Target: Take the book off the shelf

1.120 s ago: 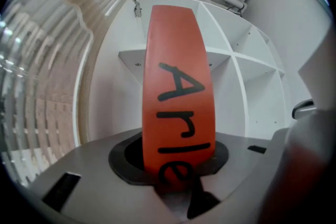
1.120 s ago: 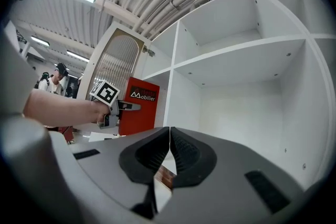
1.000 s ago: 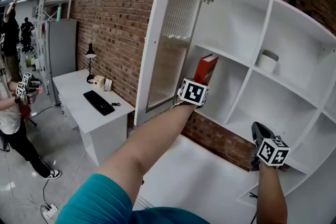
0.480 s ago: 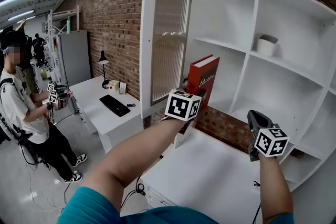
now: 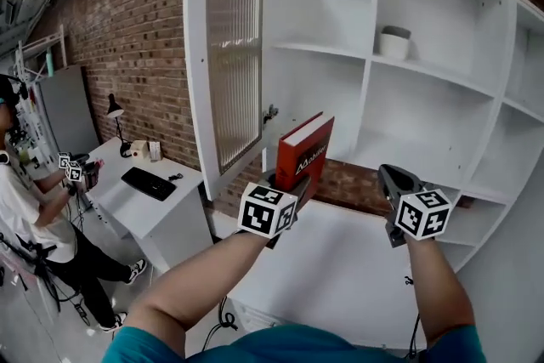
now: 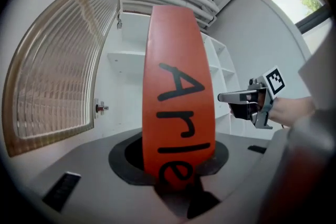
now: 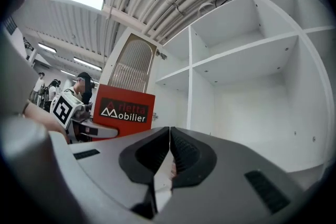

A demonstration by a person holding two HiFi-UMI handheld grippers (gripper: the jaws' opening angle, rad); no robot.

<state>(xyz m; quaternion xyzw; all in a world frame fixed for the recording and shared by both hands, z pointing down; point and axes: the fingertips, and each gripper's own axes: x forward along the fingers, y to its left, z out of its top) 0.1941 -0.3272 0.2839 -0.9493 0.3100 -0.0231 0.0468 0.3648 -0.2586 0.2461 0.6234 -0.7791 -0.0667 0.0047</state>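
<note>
The red book (image 5: 302, 155) stands upright in my left gripper (image 5: 285, 191), clear of the white shelf unit (image 5: 365, 64) and in front of its lower left compartment. In the left gripper view its red spine (image 6: 178, 113) with black lettering fills the middle, clamped between the jaws. The right gripper view shows the book's cover (image 7: 123, 110) at the left with white print. My right gripper (image 5: 393, 183) hovers to the right of the book at about the same height, jaws pressed together with nothing in them.
The shelf's ribbed glass door (image 5: 229, 55) hangs open at the left of the book. A small white pot (image 5: 394, 42) sits on an upper shelf. A white desk (image 5: 161, 191) with keyboard and lamp stands along the brick wall. A person (image 5: 34, 217) stands far left.
My left gripper has drawn the book out of the shelf compartment and down toward me. The right gripper has risen a little, and my view has shifted right.
</note>
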